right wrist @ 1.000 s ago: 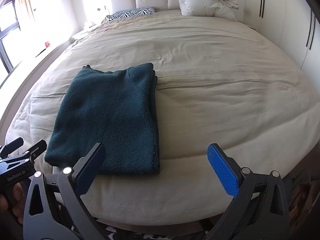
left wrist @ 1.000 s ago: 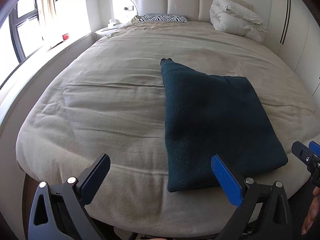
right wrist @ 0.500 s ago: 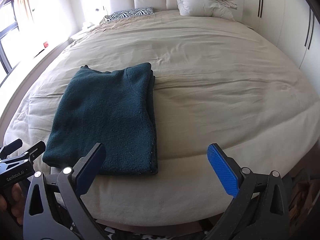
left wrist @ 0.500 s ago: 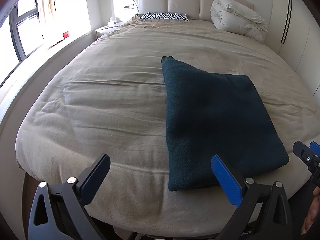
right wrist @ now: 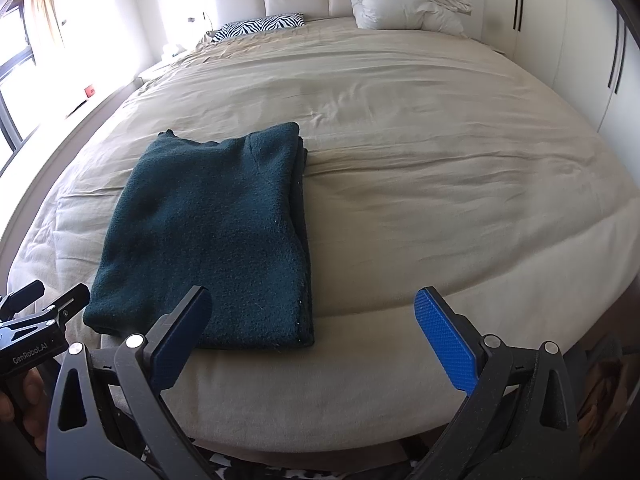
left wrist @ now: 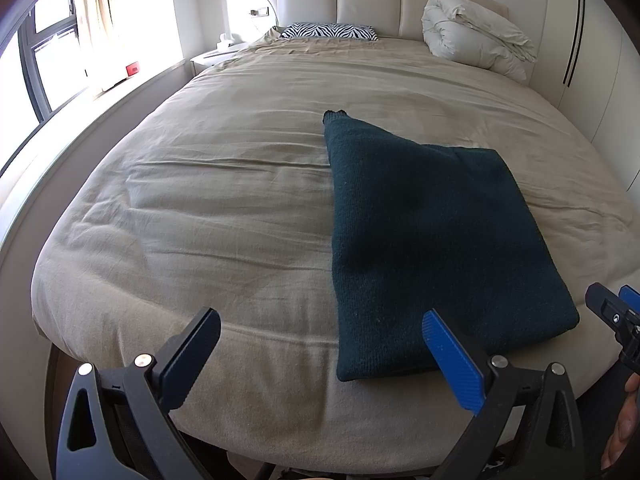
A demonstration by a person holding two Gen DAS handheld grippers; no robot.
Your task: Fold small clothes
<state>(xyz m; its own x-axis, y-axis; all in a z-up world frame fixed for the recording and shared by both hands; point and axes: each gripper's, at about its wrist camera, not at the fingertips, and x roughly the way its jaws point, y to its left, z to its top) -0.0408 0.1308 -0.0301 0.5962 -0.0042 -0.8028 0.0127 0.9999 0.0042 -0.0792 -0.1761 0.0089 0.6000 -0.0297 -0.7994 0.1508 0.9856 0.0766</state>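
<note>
A dark green knitted garment (left wrist: 424, 236) lies folded into a flat rectangle near the foot of the bed; it also shows in the right wrist view (right wrist: 212, 236), with stacked layers along its right edge. My left gripper (left wrist: 320, 352) is open and empty, hovering at the bed's foot edge just left of the garment. My right gripper (right wrist: 312, 332) is open and empty, at the foot edge by the garment's near right corner. Each gripper shows at the edge of the other's view.
The beige bed cover (left wrist: 224, 208) is wrinkled. A zebra pillow (left wrist: 328, 31) and a rolled white duvet (left wrist: 476, 36) lie by the headboard. A window ledge (left wrist: 120, 80) runs on the left, wardrobe doors (right wrist: 568, 40) on the right.
Both views have drifted slightly; the garment sits a touch further away in each. Both grippers stay open and nothing was taken hold of.
</note>
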